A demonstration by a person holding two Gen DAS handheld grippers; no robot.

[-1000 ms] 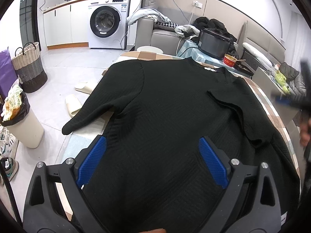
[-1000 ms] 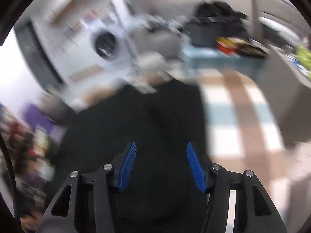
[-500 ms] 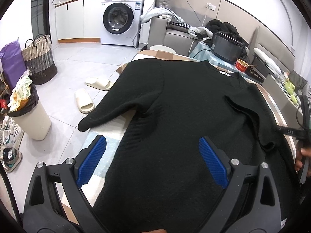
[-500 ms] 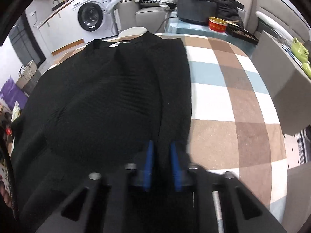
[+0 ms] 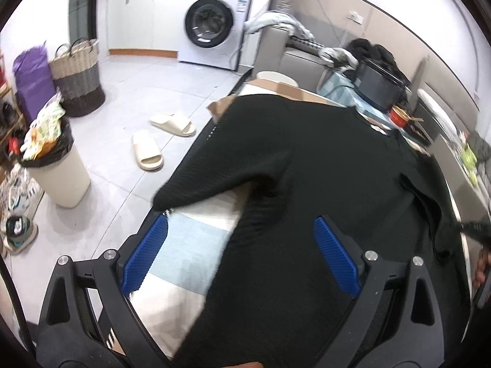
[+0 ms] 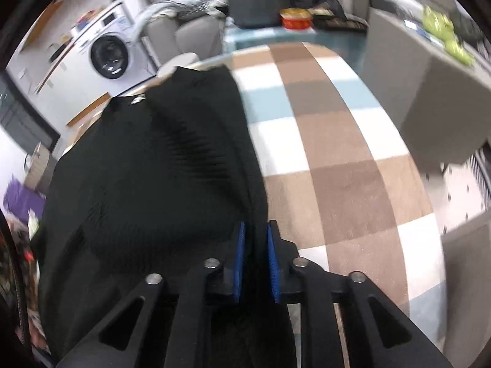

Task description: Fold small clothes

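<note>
The checkered table (image 6: 337,159) had the black sweater (image 5: 322,168) spread on it. More cloth showed at seven o'clock than before. The left gripper (image 5: 242,254) was wide open, holding nothing. The right gripper (image 6: 255,260) still pinched the sweater's edge.

so the table (image 6: 346,165) has a checked cloth on it, brown, white and pale blue squares, and a black sweater (image 5: 322,165) is spread flat across the left part with one sleeve (image 5: 208,181) hanging off the edge
</note>
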